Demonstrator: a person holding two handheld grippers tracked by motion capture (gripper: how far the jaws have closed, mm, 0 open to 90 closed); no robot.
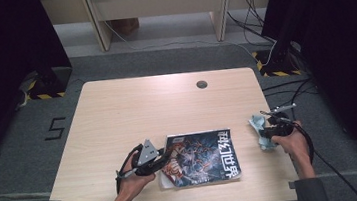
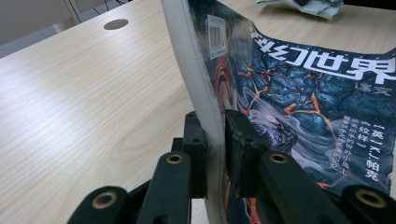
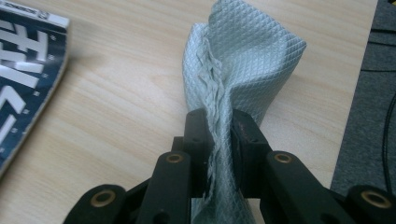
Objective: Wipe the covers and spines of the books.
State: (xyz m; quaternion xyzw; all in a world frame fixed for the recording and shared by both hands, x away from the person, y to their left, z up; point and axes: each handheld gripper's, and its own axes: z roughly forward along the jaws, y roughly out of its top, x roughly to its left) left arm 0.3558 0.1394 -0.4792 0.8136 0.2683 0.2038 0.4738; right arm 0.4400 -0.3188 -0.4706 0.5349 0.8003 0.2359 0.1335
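Observation:
A magazine [image 1: 203,156] with a dark illustrated cover and white Chinese title lies near the front of the table. My left gripper [image 1: 161,158] is shut on its left edge; in the left gripper view the magazine [image 2: 299,88] bends up from the wood and the jaws [image 2: 215,140] pinch its white page block. A pale green-grey cloth [image 1: 260,131] is bunched at the table's right edge. My right gripper [image 1: 265,132] is shut on it, and the right gripper view shows the waffle-textured cloth [image 3: 243,60] standing up from between the pads [image 3: 219,140].
The light wooden table [image 1: 132,110] has a round cable hole [image 1: 202,84] at the back centre. Its right edge drops to a grey carpet with black cables [image 1: 286,94]. Dark curtains stand at both sides, and a desk frame [image 1: 156,2] is behind.

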